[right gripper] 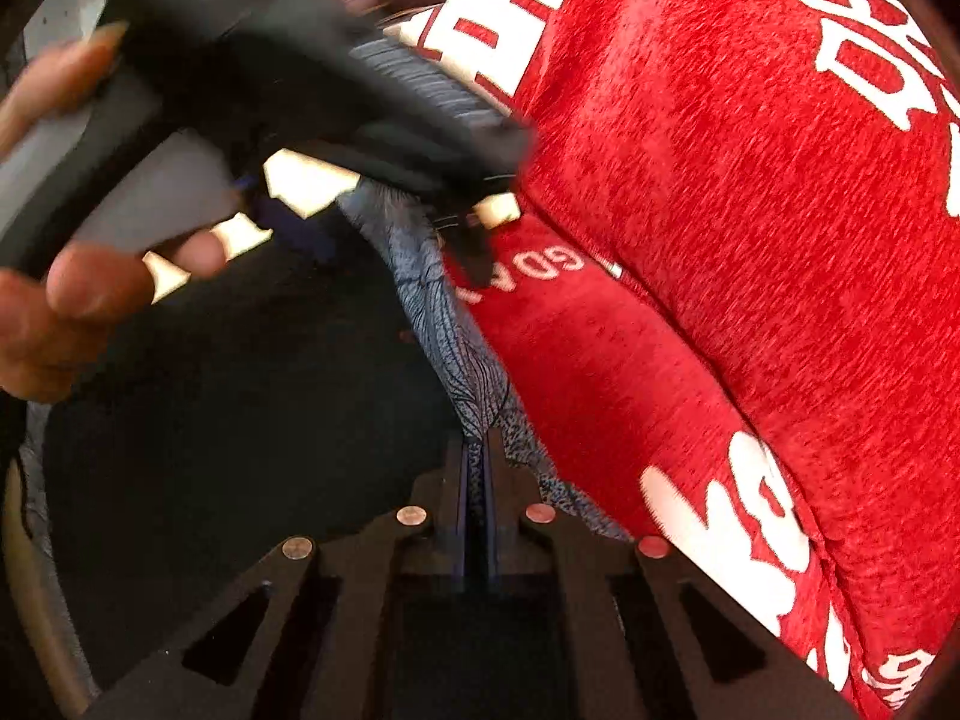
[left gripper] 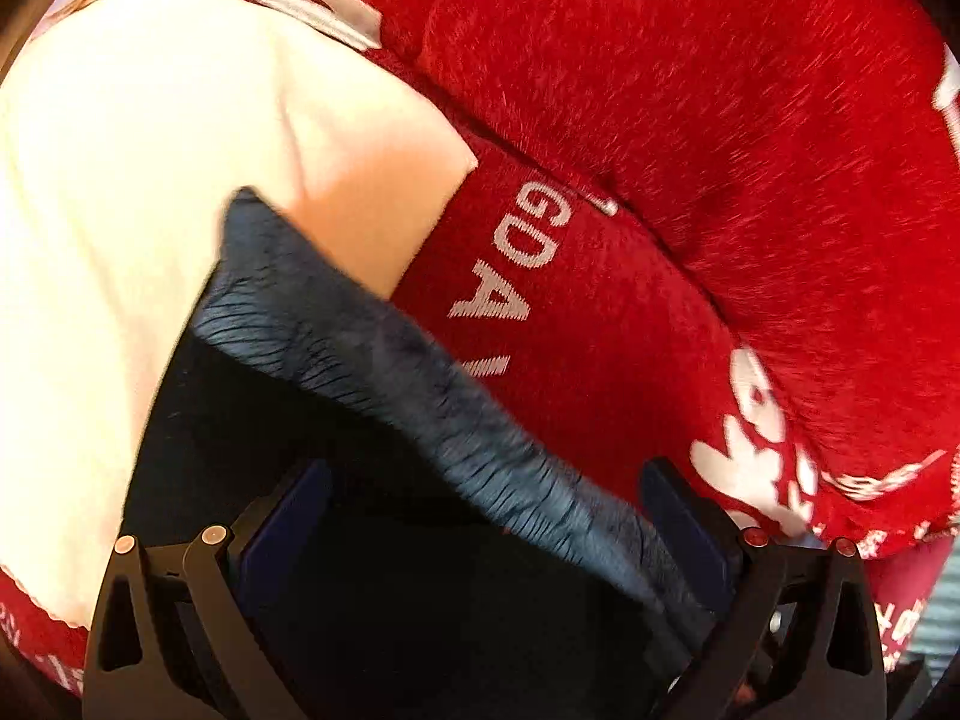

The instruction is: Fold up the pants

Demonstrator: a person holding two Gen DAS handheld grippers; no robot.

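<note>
1. Right gripper (right gripper: 477,474): my jaws are pinched tight on the ribbed blue waistband (right gripper: 444,324) of the pants (right gripper: 240,450).
2. Left gripper (left gripper: 480,516): my jaws stand wide, straddling the same band, unclamped.
3. Pants lie on the red blanket (right gripper: 720,240) beside a white cloth (left gripper: 120,180); folding looks barely begun.

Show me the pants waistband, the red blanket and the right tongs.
pants waistband (left gripper: 384,354), left wrist view, ribbed blue edge.
red blanket (right gripper: 720,210), right wrist view, plain red area.
right tongs (right gripper: 477,468), right wrist view, between the closed tips.
</note>
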